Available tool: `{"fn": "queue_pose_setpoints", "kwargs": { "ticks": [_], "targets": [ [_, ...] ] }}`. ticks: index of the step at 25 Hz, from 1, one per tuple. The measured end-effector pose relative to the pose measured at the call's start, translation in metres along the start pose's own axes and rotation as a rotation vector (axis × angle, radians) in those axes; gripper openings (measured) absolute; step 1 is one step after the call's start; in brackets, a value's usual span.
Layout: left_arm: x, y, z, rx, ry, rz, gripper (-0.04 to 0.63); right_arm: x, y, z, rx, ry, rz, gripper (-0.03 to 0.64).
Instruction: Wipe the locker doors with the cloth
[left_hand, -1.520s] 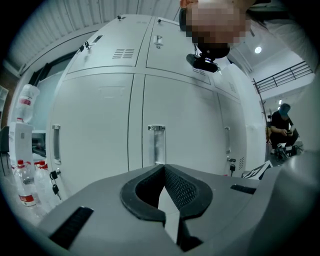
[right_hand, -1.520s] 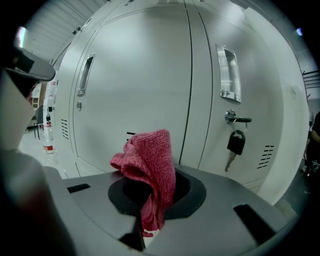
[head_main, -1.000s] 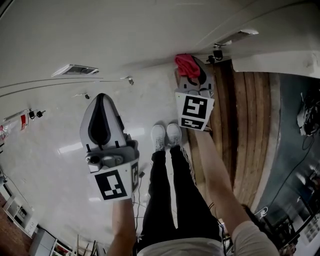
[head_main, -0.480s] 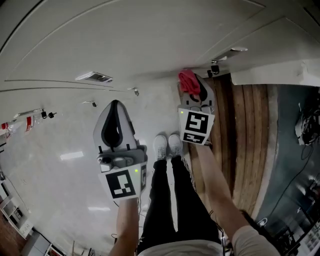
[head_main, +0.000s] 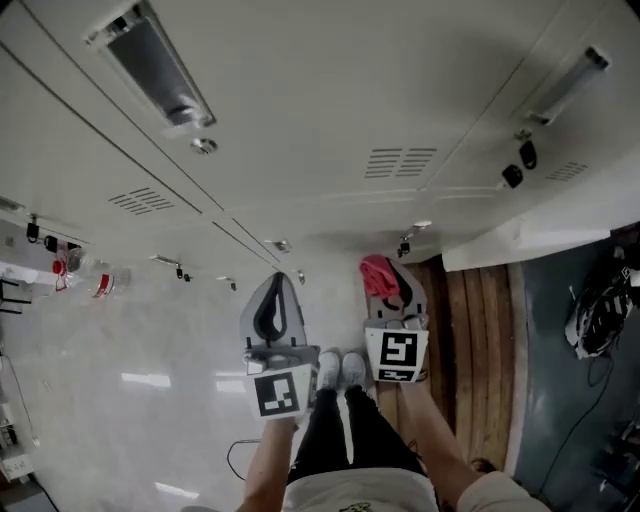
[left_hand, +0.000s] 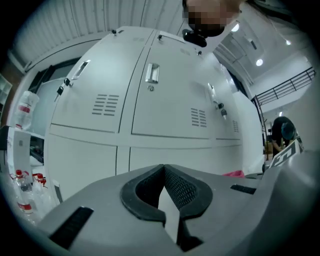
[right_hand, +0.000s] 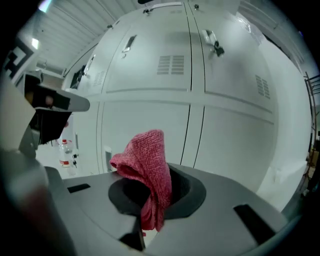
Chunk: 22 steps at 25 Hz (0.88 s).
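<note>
Two grippers are out front, side by side, both forearms reaching forward above the person's white shoes (head_main: 340, 368), both noses aimed at the foot of the locker doors (head_main: 300, 120).

On the left, the left gripper (head_main: 276, 290) carries nothing. Its own view shows the fingers (left_hand: 187, 187) pressed together at the tips, with only a small gap behind them. Beyond them are pale doors with slotted vents (left_hand: 105, 105) and a metal handle (left_hand: 152, 73). That view also picks up bottles with red labels (left_hand: 23, 107) at its far left edge, which look much smaller in the head view.

Over to the right, the right gripper (head_main: 398, 285) is pinching the cloth (right_hand: 147, 162), a red knitted one. It's caught low down between the fingers, and the free part stands up above the tips and flops over to the left in that view. From the head view the cloth is just a red lump at the gripper's nose, near the bottom of the lockers. The right gripper view shows it apart from the doors, not touching them.

Further right, only the head view shows the wooden boards (head_main: 480, 330), across from the glossy white floor (head_main: 120, 380).
</note>
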<state>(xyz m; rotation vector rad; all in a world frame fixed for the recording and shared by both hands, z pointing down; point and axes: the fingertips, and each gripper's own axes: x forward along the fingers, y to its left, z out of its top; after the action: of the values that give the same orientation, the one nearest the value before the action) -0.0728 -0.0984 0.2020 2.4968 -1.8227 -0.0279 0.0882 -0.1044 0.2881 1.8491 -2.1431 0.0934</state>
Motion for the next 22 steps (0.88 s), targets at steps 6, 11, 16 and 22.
{"fn": "queue_pose_setpoints", "kwargs": {
  "ticks": [6, 11, 16, 22],
  "targets": [
    [-0.044, -0.027, 0.086, 0.004, -0.009, -0.008, 0.017, -0.082, -0.006, 0.109, 0.012, -0.063, 0.004, 0.031],
    [-0.069, -0.038, 0.13, 0.049, -0.058, -0.006, 0.017, -0.129, -0.013, 0.166, 0.02, -0.166, 0.002, 0.031],
    [-0.082, -0.045, 0.147, 0.117, -0.107, 0.014, 0.017, -0.153, -0.015, 0.174, 0.006, -0.222, 0.02, 0.031],
    [-0.083, -0.051, 0.148, 0.153, -0.112, 0.033, 0.017, -0.156, -0.022, 0.165, -0.006, -0.227, 0.032, 0.032]
  ]
}}
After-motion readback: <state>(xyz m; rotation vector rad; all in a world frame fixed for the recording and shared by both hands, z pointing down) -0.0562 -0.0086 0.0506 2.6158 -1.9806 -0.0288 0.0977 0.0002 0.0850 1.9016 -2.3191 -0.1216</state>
